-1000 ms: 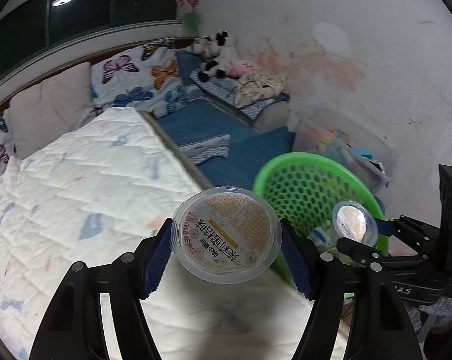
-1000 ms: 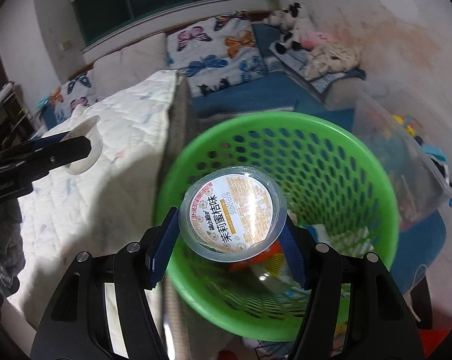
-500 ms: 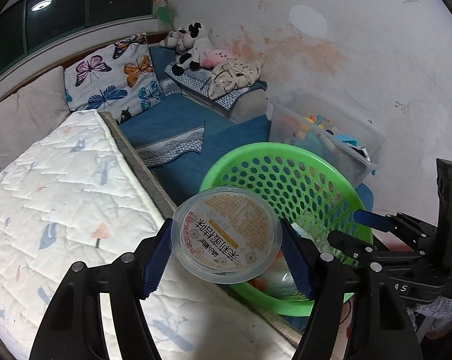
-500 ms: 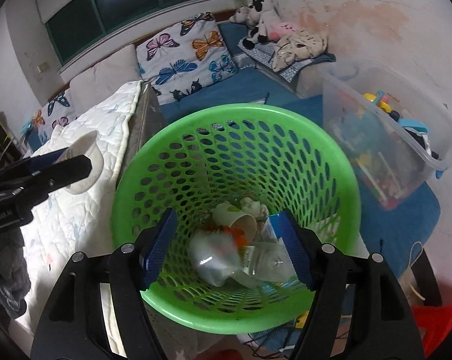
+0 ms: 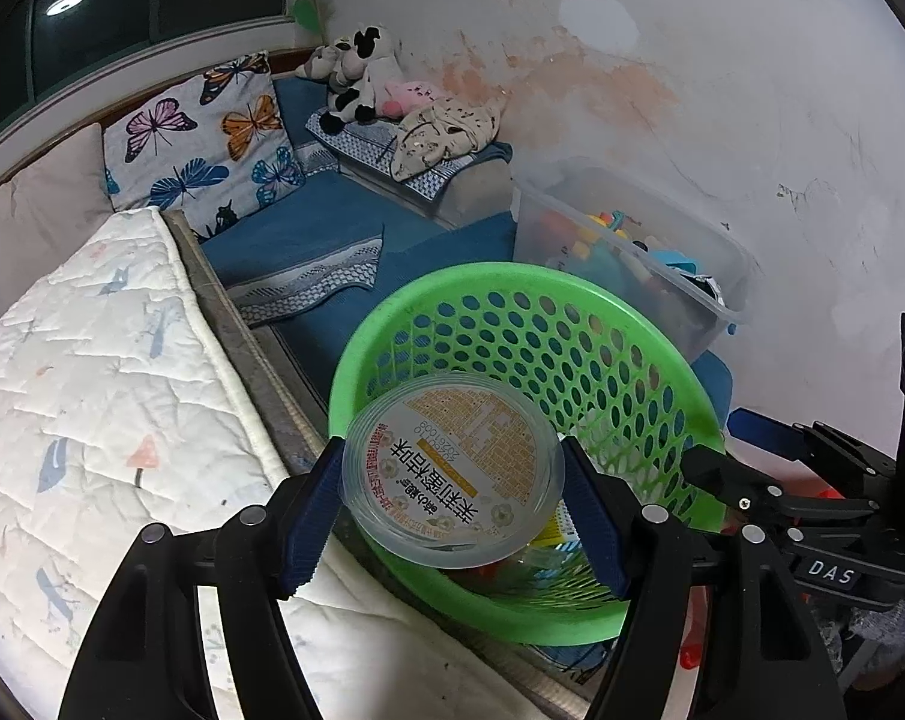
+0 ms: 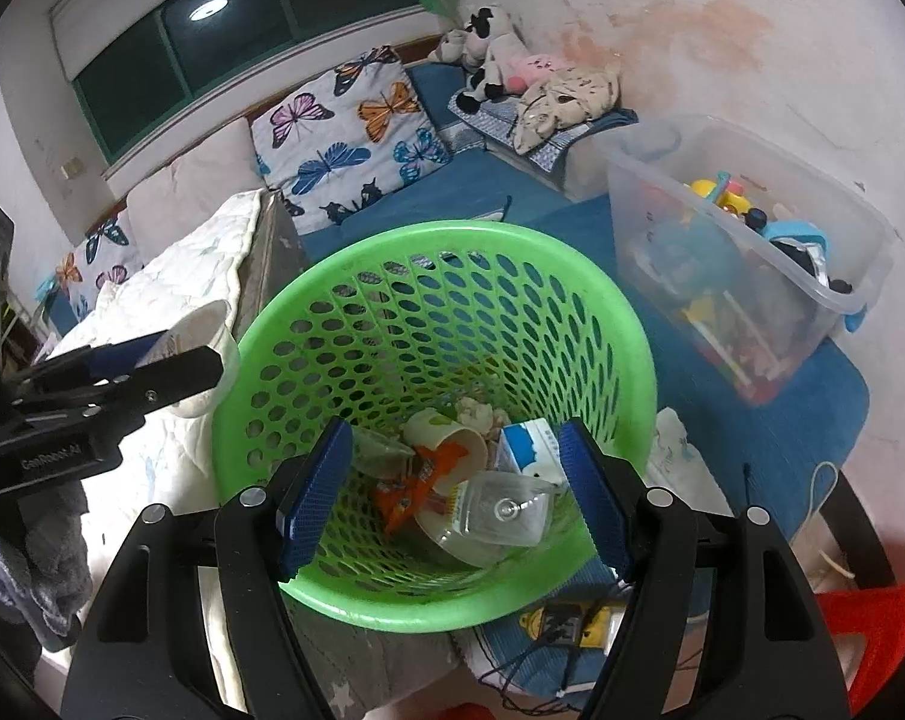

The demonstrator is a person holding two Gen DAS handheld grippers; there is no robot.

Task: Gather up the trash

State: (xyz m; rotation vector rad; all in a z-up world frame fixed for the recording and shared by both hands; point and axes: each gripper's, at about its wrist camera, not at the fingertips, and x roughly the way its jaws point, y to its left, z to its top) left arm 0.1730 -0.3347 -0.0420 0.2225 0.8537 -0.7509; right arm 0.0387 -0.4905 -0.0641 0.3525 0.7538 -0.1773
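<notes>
My left gripper (image 5: pixel 451 501) is shut on a clear plastic cup with a printed lid (image 5: pixel 452 468), held over the near rim of the green mesh basket (image 5: pixel 650 360). From the right wrist view the same cup (image 6: pixel 203 339) shows at the left beside the basket (image 6: pixel 626 324). My right gripper (image 6: pixel 452 495) is open and empty above the basket. Inside lie a clear cup (image 6: pixel 500 510), a paper cup (image 6: pixel 446 432), an orange wrapper (image 6: pixel 416 483) and a small carton (image 6: pixel 527 450). The right gripper also shows at the right of the left wrist view (image 5: pixel 734 450).
A white quilted mattress (image 5: pixel 92 396) lies left of the basket. A clear plastic box of toys (image 6: pixel 746 252) stands to its right on a blue mat. Butterfly pillows (image 6: pixel 344 138) and plush toys (image 6: pixel 494 60) are at the back by the wall.
My right gripper opened and its cup dropped into the basket. My left gripper carried its cup from above the mattress to over the basket rim.
</notes>
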